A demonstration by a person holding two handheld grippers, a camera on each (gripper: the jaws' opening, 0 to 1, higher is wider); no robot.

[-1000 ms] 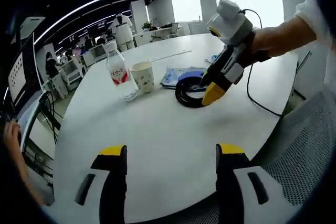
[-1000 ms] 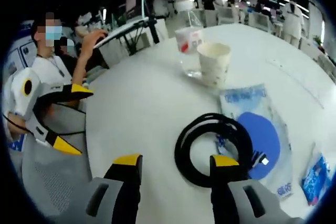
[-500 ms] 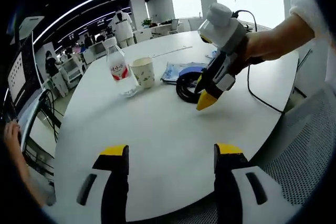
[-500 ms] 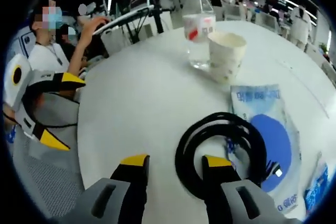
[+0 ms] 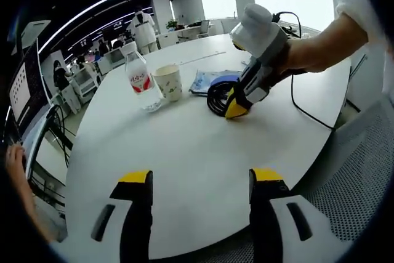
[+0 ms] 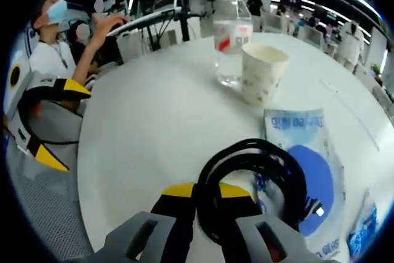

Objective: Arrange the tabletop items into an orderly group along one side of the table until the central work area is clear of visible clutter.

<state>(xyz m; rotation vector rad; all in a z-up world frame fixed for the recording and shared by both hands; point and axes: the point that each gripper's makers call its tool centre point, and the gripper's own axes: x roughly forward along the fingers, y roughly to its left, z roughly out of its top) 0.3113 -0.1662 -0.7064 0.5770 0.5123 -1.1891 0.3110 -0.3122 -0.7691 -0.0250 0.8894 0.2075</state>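
Observation:
A black cable coil point(image 6: 249, 148) lies on the round white table point(image 6: 148, 127), partly on a blue-and-white packet point(image 6: 308, 170). My right gripper point(image 6: 206, 191) is shut on the coil's near rim, the cable pinched between its yellow tips. In the left gripper view the right gripper point(image 5: 236, 109) reaches in from the right, held by a hand, its tips down on the cable coil point(image 5: 215, 95). A water bottle point(image 5: 138, 81) and a paper cup point(image 5: 168, 82) stand beyond it. My left gripper point(image 5: 200, 177) hangs open over the table's near part, holding nothing.
The bottle point(image 6: 233, 29) and cup point(image 6: 263, 72) stand side by side behind the coil. A second blue packet point(image 6: 364, 229) lies at the far right. A black cord point(image 5: 308, 115) trails over the table edge. A seated person and mesh chairs point(image 5: 357, 170) border the table.
My right gripper has come down onto the coil and its jaws have closed from wide apart to pinching the cable's near rim. The left gripper has stayed open and nearly still.

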